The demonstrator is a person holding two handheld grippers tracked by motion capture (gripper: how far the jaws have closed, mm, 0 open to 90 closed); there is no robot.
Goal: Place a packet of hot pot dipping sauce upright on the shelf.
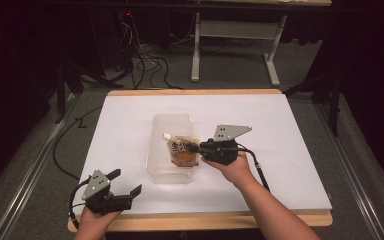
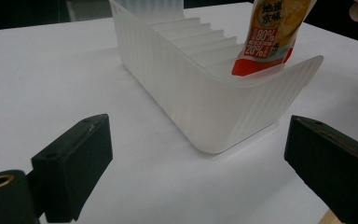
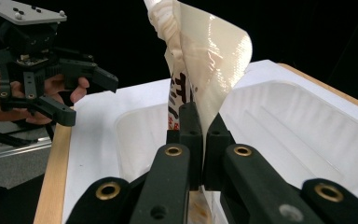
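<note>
A: Near edge, 7 o'clock: left hand-held gripper rests on the tabletop, jaws wide apart, nothing between them.

B: And the right hand-held gripper?

A: Centre of tabletop. Jaws clamped on the pouch, which hangs over the near end of the translucent bin, bottom inside.

B: Step in hand?

A: Judged: placing the pouch in the bin. Next move calls for lowering it between the ribs, then releasing.

B: Beyond, 12 o'clock?

A: Floor cables, table legs.
</note>
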